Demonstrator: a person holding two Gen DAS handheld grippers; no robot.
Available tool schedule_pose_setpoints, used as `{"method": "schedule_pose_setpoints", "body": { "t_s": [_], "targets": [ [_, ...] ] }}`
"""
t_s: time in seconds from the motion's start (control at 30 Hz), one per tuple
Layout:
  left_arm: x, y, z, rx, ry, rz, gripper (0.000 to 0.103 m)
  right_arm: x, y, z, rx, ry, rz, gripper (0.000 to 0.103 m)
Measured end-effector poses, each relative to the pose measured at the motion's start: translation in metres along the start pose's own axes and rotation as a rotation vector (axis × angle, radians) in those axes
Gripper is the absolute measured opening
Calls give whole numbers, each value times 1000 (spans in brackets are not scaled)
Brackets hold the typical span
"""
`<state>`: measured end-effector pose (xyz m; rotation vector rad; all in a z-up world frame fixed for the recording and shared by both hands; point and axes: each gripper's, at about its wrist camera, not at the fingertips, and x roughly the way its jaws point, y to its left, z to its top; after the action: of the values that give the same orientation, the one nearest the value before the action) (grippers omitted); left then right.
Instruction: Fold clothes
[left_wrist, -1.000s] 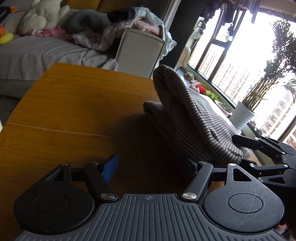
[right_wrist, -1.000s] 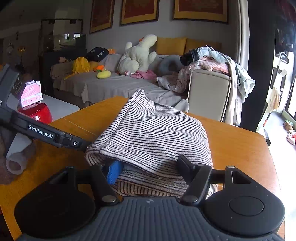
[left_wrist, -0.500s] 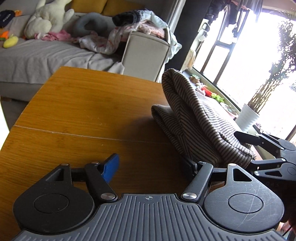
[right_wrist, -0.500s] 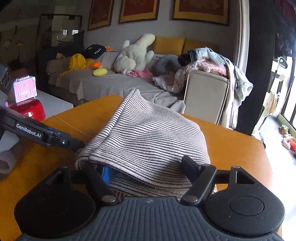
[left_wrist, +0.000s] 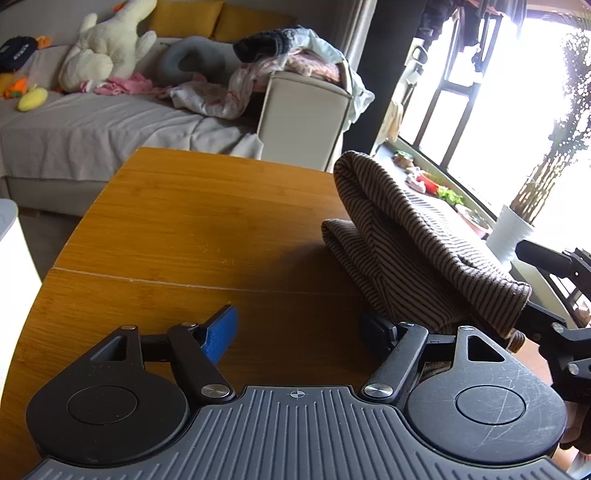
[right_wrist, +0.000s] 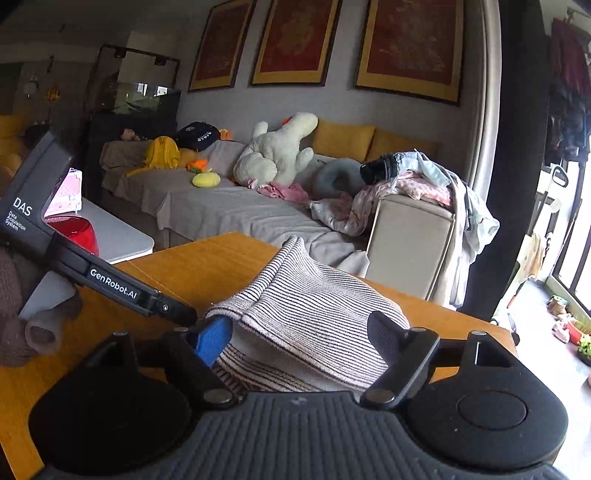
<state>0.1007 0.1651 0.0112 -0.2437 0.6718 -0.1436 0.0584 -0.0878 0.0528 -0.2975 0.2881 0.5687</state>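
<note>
A brown-and-cream striped garment (left_wrist: 406, 240) lies folded in a thick bundle on the wooden table (left_wrist: 203, 229). My left gripper (left_wrist: 299, 325) stands open over bare wood. Its right finger (left_wrist: 376, 328) sits at the bundle's near edge, and cloth drapes over the linkage behind it. In the right wrist view the garment (right_wrist: 314, 306) lies between the fingers of my right gripper (right_wrist: 299, 334), whose jaws are opening. The blue pad (right_wrist: 212, 339) shows at the cloth's left hem, not pressing it. The left gripper's body (right_wrist: 122, 288) reaches in from the left.
A grey sofa (right_wrist: 229, 210) with a white plush toy (right_wrist: 277, 155) stands beyond the table. Loose clothes (right_wrist: 417, 181) are piled on its arm. A white side table (right_wrist: 110, 236) holds a red object (right_wrist: 77, 229). A white plant pot (left_wrist: 508, 236) stands by the window.
My right gripper's jaws have widened, and its blue pad has come out from under the cloth's fold. The folded top layer has sunk lower. The left wrist view has swung slightly toward the sofa.
</note>
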Motion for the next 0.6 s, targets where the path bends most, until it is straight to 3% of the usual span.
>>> {"method": "schedule_pose_setpoints", "body": {
  "t_s": [0.2, 0.4, 0.43, 0.47, 0.5, 0.53, 0.57, 0.6],
  "targets": [
    [0, 5, 2, -25, -3, -6, 79, -23, 23, -8, -102, -53, 52, 90],
    [0, 5, 3, -41, -4, -7, 81, 37, 51, -16, -198, 18, -28, 90],
    [-1, 6, 3, -41, -4, -3, 81, 42, 50, -15, -193, 17, -35, 82],
    [-2, 7, 4, -43, -4, 0, 81, 43, 46, -13, -178, 12, -38, 63],
    [-2, 8, 4, -45, -5, 3, 81, 45, 42, -11, -164, 7, -41, 55],
    [-3, 10, 4, -49, -6, 5, 81, 42, 35, -6, -148, -6, -52, 39],
    [-3, 12, 5, -54, -8, 6, 81, 37, 26, 0, -132, -23, -69, 29],
    [-3, 15, 5, -58, -10, 8, 82, 31, 19, 5, -133, -37, -89, 26]
  ]
}}
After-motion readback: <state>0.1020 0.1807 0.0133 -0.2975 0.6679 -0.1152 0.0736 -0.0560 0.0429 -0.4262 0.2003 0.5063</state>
